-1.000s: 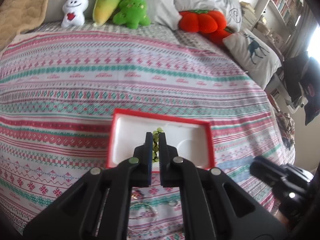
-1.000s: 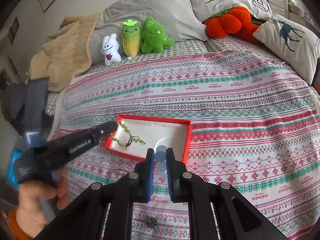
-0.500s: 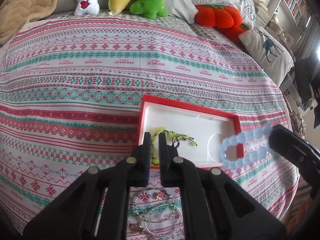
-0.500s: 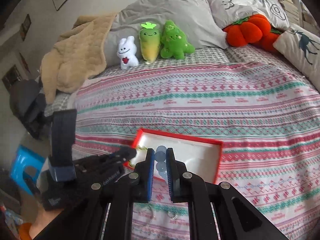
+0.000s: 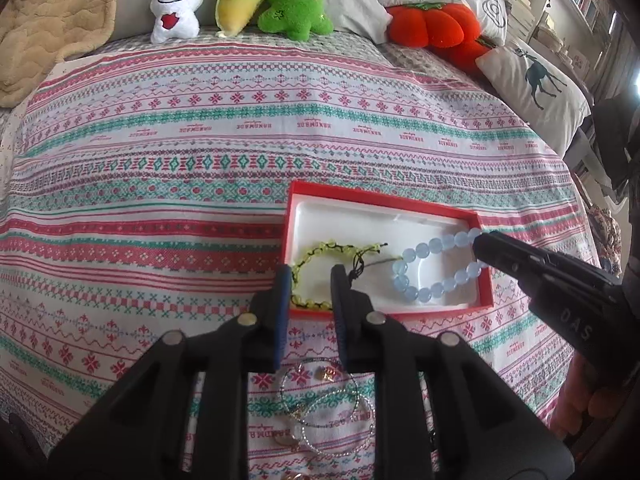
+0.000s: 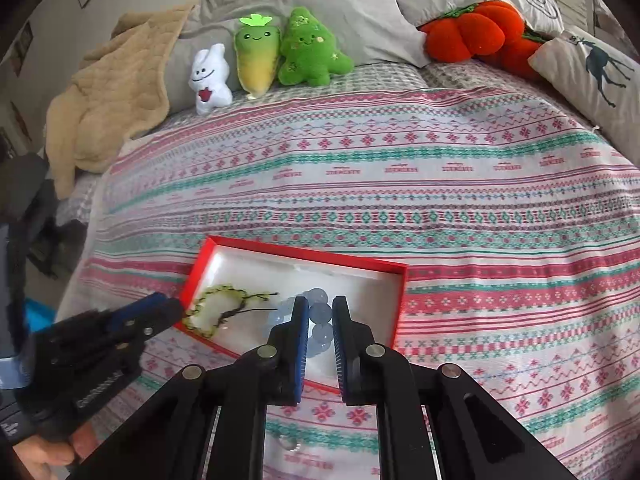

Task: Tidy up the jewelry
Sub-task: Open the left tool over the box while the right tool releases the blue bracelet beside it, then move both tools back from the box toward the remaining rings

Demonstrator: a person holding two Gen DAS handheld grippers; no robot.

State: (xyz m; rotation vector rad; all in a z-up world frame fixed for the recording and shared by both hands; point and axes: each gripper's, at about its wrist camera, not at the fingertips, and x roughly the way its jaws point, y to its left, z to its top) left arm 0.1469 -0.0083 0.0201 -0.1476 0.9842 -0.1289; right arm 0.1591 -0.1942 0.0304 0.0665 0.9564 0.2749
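Observation:
A red box with a white liner (image 5: pixel 344 216) (image 6: pixel 256 268) lies on the patterned bedspread. A green beaded bracelet (image 5: pixel 314 250) (image 6: pixel 216 306) lies in its left part. My left gripper (image 5: pixel 307 280) is open just above the box's near edge, over the green bracelet, and holds nothing. My right gripper (image 6: pixel 320 320) is shut on a pale blue bead bracelet (image 5: pixel 430 268) (image 6: pixel 320 314) and holds it over the right part of the box; it also shows in the left wrist view (image 5: pixel 480 246).
Thin silver bangles and small trinkets (image 5: pixel 320 404) lie on the bedspread in front of the box; a small ring (image 6: pixel 290 442) too. Plush toys (image 5: pixel 240 0), an orange pumpkin cushion (image 5: pixel 432 30) and pillows (image 5: pixel 536 80) line the far end of the bed.
My left gripper has let go of the green bracelet, which now lies in the box, and has opened and drawn back. My right gripper has carried the blue bracelet over the box.

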